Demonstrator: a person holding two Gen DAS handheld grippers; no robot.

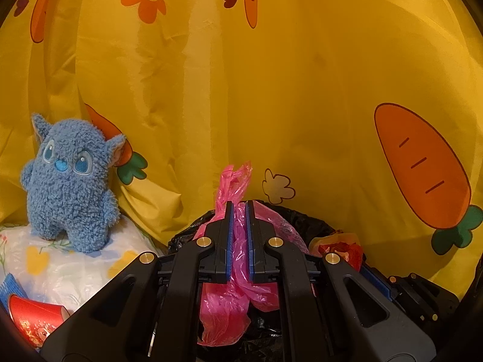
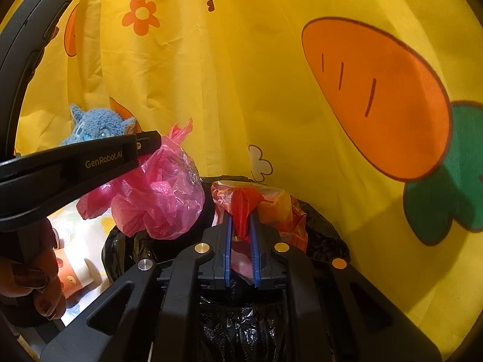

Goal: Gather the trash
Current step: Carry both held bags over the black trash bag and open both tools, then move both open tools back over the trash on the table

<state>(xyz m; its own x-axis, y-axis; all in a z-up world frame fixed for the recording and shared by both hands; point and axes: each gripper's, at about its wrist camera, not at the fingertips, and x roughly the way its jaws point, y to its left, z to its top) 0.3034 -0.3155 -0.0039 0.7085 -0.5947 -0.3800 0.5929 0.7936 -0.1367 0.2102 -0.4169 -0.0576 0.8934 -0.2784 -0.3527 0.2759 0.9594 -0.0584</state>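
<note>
My left gripper [image 1: 238, 203] is shut on a crumpled pink plastic bag [image 1: 234, 271], which hangs above the black-lined bin [image 1: 302, 220]. From the right wrist view the same pink bag [image 2: 163, 193] bulges below the left gripper's arm [image 2: 75, 163]. My right gripper [image 2: 241, 215] is shut on a red and orange plastic bag [image 2: 271, 202], held over the bin's black liner [image 2: 241, 331]. In the left wrist view that red bag [image 1: 341, 249] shows at the bin's right side.
A yellow curtain with carrots [image 2: 374, 96] hangs close behind the bin. A blue plush toy [image 1: 71, 178] stands on a white patterned cover [image 1: 69, 268] at left, with a red paper cup [image 1: 33, 316] lying beside it. A hand [image 2: 36, 283] holds the left gripper.
</note>
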